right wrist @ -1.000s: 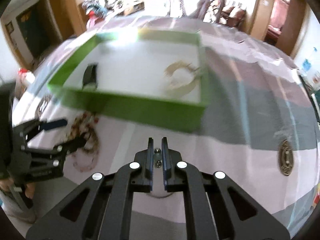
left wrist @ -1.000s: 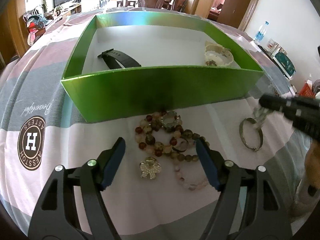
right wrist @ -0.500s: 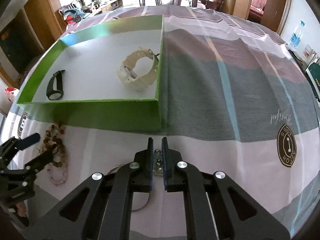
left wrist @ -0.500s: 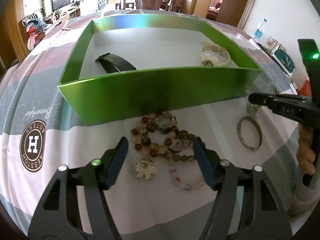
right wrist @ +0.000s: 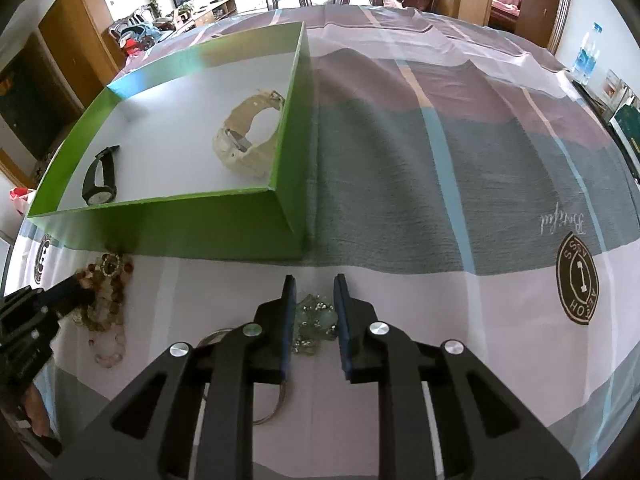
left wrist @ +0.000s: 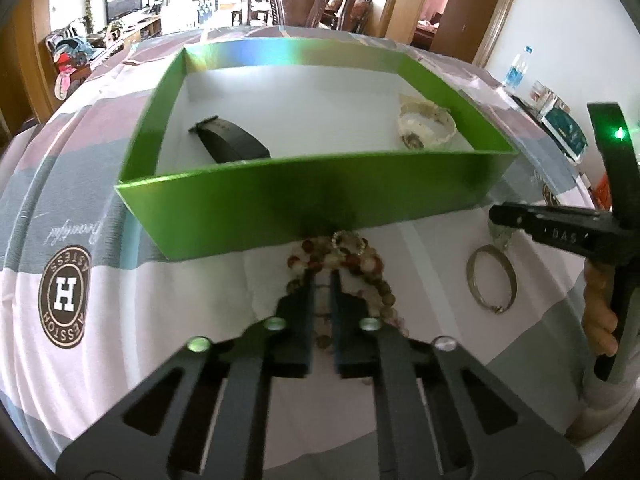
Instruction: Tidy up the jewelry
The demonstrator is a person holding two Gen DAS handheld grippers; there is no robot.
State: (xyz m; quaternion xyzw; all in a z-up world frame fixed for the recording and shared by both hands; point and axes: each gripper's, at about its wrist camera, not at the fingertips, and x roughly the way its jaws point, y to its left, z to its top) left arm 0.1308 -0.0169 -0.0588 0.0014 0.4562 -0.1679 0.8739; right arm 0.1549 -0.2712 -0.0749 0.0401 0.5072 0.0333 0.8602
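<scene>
Left tool [left wrist: 323, 276] on beaded bracelets [left wrist: 352, 260]

Bead bracelets [left wrist: 340, 256] partly hidden under left fingers [left wrist: 306, 312]; silver bangle [right wrist: 240, 376] mostly behind right fingers [right wrist: 286, 320].

- The green box [left wrist: 304, 204] is open on top and white inside. It sits at 12 o'clock in the left wrist view.
- A black watch [left wrist: 230, 142] lies inside the box at its 9 o'clock side.
- A cream watch [right wrist: 248, 140] lies curled in the box at its 3 o'clock side.
- A pile of brown and red bead bracelets [left wrist: 362, 260] lies on the cloth, touching the near wall of the box.
- A thin silver bangle [left wrist: 491, 278] lies flat at 3 o'clock from the beads.
- A small sparkly clear piece [right wrist: 314, 322] lies on the cloth just beside the bangle.
</scene>
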